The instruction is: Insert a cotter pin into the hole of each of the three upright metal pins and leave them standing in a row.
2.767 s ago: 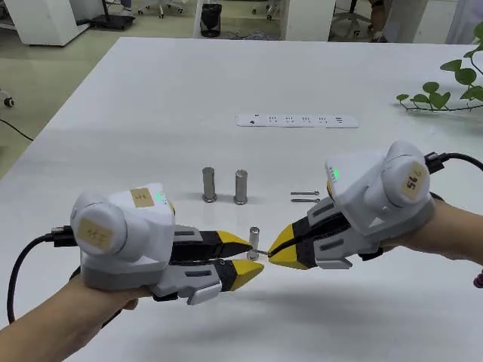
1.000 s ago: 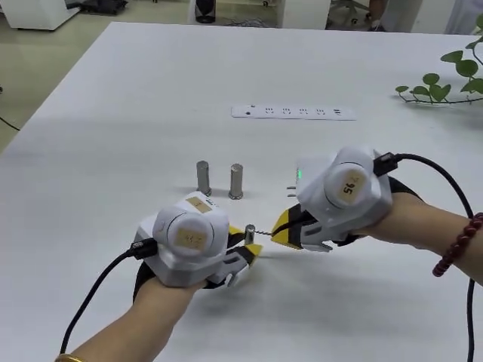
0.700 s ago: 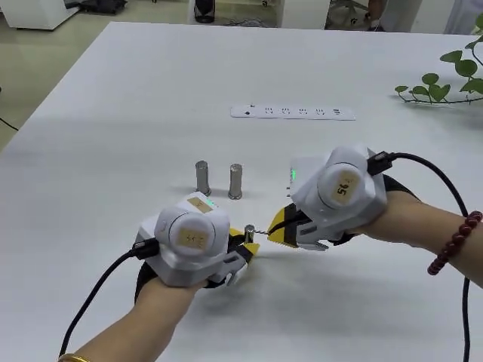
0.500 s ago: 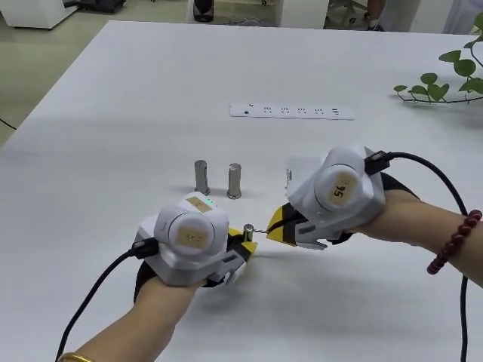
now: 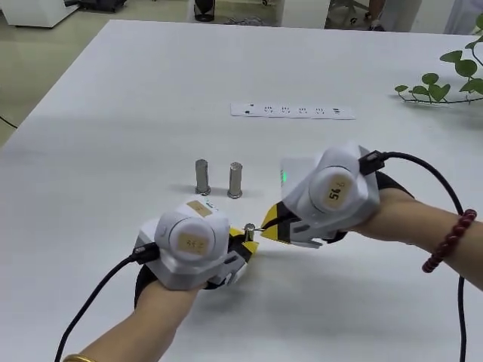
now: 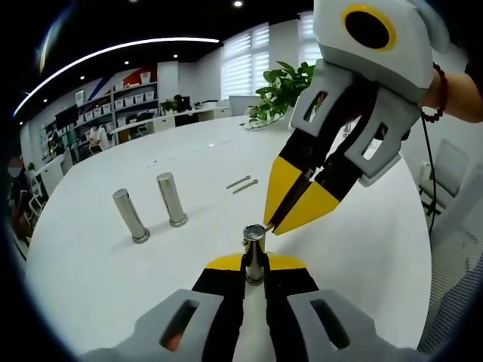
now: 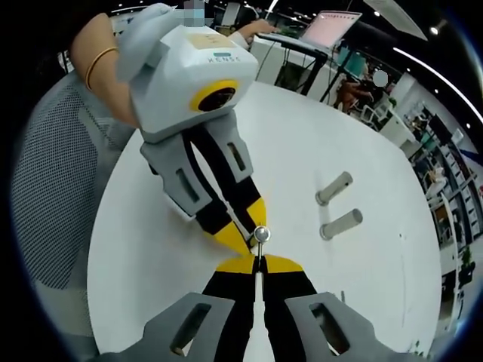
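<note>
Fingers (image 6: 225, 262) of the left gripper (image 6: 254, 265) were clamped on an upright metal pin (image 6: 254, 243) toward the table's (image 6: 370, 249) near edge, with loose cotter pins (image 6: 242, 182) beyond. Right gripper view: the right gripper (image 7: 259, 262) pinched a cotter pin (image 7: 258, 253) at that pin's top. Head view: gripper bulk covered the loose ones, and two more pins (image 5: 201, 176) stood mid-table.

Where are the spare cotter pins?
Left gripper view: spare cotter pins lie flat, right of the two free metal pins, beyond the right gripper.

Steel pin (image 6: 254, 245) upright, cotter pin (image 7: 258, 262) at its head, two more pins (image 6: 130, 215) (image 6: 173, 199) upright side by side, spares (image 6: 241, 183) lying flat
</note>
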A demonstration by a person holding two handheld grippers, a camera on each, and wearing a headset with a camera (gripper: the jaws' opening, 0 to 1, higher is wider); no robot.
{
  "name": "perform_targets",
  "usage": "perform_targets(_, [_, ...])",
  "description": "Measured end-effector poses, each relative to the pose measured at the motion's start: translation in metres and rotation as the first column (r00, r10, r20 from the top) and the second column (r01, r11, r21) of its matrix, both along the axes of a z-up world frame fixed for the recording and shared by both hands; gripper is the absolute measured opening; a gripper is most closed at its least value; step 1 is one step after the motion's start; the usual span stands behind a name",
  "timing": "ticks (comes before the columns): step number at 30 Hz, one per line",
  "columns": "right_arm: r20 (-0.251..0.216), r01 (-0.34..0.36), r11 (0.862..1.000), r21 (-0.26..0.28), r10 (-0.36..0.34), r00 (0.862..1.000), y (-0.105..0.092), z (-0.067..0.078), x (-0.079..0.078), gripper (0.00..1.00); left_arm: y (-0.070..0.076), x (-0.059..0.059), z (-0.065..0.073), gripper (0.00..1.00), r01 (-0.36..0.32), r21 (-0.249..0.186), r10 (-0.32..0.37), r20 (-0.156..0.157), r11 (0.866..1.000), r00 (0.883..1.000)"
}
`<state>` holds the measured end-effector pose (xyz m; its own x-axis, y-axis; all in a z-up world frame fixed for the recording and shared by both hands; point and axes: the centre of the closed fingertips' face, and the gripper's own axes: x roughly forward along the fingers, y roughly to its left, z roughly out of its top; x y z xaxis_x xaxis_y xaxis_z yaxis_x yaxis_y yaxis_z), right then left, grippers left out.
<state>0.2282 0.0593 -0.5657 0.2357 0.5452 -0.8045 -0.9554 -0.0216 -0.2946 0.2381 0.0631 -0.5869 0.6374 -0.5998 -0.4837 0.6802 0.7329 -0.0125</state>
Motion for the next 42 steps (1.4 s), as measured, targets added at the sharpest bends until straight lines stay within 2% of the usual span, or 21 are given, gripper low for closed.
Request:
perform_targets(5, [0.022,-0.021,1.0,0.001,0.021,1.0,0.002,0.001,0.0,0.0,0.0,0.001,0.0,0.05,-0.005,-0.002,0.005,0.001,1.0,1.0])
perform_targets(8, [0.02,-0.01,0.999,0.044,0.009,1.0,0.007,0.006,0.0,0.0,0.0,0.001,0.0,0.05,-0.009,-0.003,0.009,0.001,1.0,1.0])
perform_targets(11, [0.016,-0.008,0.997,0.073,0.007,1.0,0.009,0.013,-0.001,0.05,-0.001,0.001,0.0,0.05,-0.012,-0.002,0.012,0.003,1.0,1.0])
perform_targets(22, [0.009,0.026,0.999,0.037,-0.026,1.0,-0.008,0.011,-0.003,0.02,-0.001,0.002,0.0,0.05,-0.028,-0.005,0.028,0.004,1.0,1.0])
perform_targets(28, [0.006,0.042,0.998,0.037,-0.042,0.999,-0.009,0.009,0.0,0.0,-0.001,0.002,0.0,0.05,-0.047,0.0,0.047,0.011,0.999,0.999])
perform_targets(36, [-0.006,0.044,0.998,0.045,-0.044,0.999,-0.005,0.007,0.0,0.0,0.0,0.003,-0.001,0.06,-0.059,-0.012,0.059,0.004,0.998,0.998])
perform_targets(42, [0.003,0.043,0.998,0.043,-0.043,0.999,-0.005,0.007,0.002,0.0,0.0,0.003,-0.001,0.06,-0.069,-0.013,0.069,0.007,0.998,0.998])
